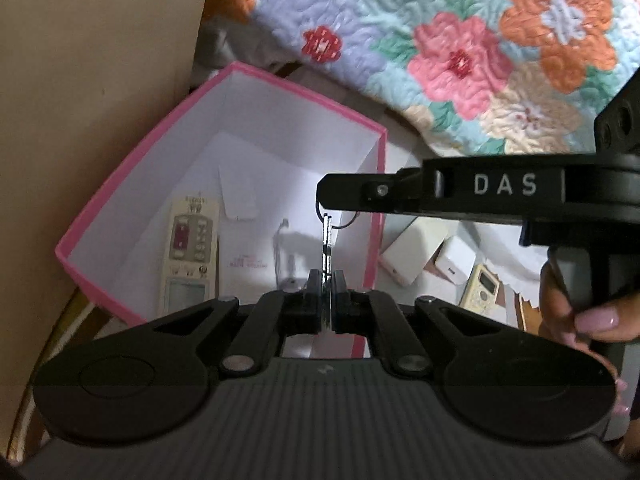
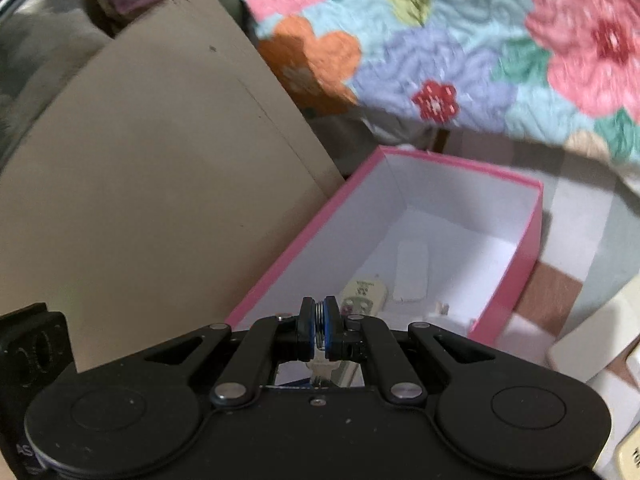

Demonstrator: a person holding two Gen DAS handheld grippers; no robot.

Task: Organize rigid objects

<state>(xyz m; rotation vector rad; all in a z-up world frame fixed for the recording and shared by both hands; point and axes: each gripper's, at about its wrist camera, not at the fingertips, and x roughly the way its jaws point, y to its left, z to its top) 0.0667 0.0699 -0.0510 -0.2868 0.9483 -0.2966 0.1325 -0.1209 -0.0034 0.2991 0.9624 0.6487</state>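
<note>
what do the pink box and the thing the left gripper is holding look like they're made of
Pink box: probably matte cardboard, going by its thin straight walls, crisp folded corners and plain white lining. Key in the left gripper: looks like polished metal, a thin flat blade with bright glints, hanging from a dark ring whose material I can't tell.

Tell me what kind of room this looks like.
Probably a bedroom at home. A floral quilt hangs over what looks like a bed, and on the surface below it a pink box holds a remote, with chargers lying beside it.
</note>
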